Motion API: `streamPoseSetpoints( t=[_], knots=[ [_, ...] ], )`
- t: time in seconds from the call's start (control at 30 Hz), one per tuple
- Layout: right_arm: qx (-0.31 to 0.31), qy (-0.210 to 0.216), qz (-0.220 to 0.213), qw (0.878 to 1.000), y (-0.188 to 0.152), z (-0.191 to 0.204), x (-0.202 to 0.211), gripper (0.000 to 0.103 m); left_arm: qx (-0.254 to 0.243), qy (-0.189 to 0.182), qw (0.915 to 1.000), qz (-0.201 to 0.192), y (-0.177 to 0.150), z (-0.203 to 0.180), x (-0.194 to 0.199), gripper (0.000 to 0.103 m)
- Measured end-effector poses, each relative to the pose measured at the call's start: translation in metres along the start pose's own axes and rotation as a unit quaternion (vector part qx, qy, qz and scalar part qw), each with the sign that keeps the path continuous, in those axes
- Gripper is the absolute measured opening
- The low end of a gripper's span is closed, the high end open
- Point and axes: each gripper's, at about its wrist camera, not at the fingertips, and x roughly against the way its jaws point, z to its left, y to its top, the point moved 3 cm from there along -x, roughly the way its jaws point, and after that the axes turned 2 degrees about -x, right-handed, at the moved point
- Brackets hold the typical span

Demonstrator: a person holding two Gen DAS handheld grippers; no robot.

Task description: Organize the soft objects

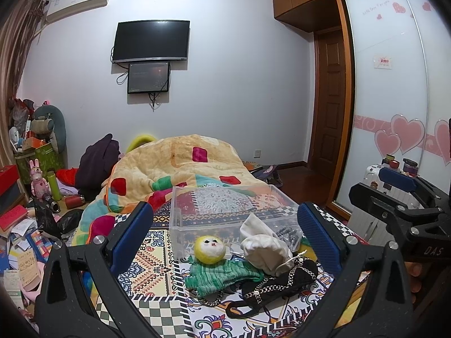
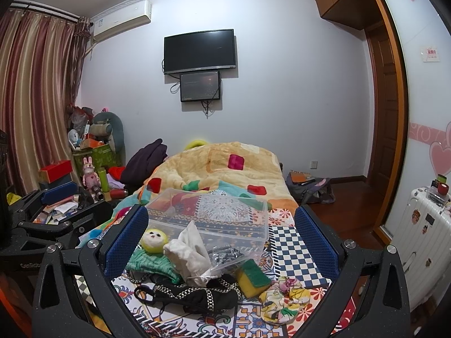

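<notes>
Soft objects lay heaped on the patterned bedspread [image 2: 296, 250] just in front of the clear plastic bin [image 2: 208, 219], which serves as the landmark here. Nearest the cameras, a black chain-trimmed pouch [image 2: 191, 295] lay in front of the bin; a floral scrunchie [image 2: 284, 298] lay to its right, apart from the bin. A yellow-and-green sponge [image 2: 252, 277] leaned against the bin's front right corner. A green knitted piece [image 1: 222, 274] lay at the bin's front left, with a yellow-and-white plush head [image 1: 210, 249] resting on it and touching the bin's front wall. A white cloth bag [image 2: 190, 249] draped over the bin's front rim. A small dark sequined item [image 2: 225, 253] lay inside the bin near its front. The left gripper [image 1: 225, 236] was held wide open and gripped nothing, its blue pads flanking the heap. The right gripper [image 2: 221, 242] was likewise wide open and empty. Behind the bin, a crumpled orange quilt [image 2: 220, 169] covered the bed. On the far wall hung a television [image 2: 199, 51].
</notes>
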Motion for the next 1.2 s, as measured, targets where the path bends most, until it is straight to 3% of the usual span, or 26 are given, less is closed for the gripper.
streamPoseSetpoints(
  t=[0.4,0.7,0.83,1.03,1.2],
  knots=[
    [-0.002,0.004,0.002,1.000,-0.002,0.000,-0.001,0.103,0.002,-0.007,1.0000,0.005,-0.003,0.000,-0.005,0.103],
    [-0.008,0.004,0.058,0.998,-0.024,-0.011,-0.030,0.103,0.009,-0.008,0.9972,0.074,-0.029,0.011,-0.045,0.103],
    [-0.032,-0.001,0.105,0.994,-0.042,-0.028,-0.053,0.102,0.022,-0.001,0.9941,0.106,-0.039,0.021,-0.068,0.086],
    [-0.062,-0.018,0.163,0.985,-0.064,-0.052,-0.071,0.081,0.053,-0.002,0.9867,0.153,-0.054,0.038,-0.106,0.079],
    [-0.073,-0.019,0.212,0.974,-0.082,-0.060,-0.082,0.065,0.073,-0.016,0.9784,0.193,-0.066,0.042,-0.132,0.066]
  ],
)
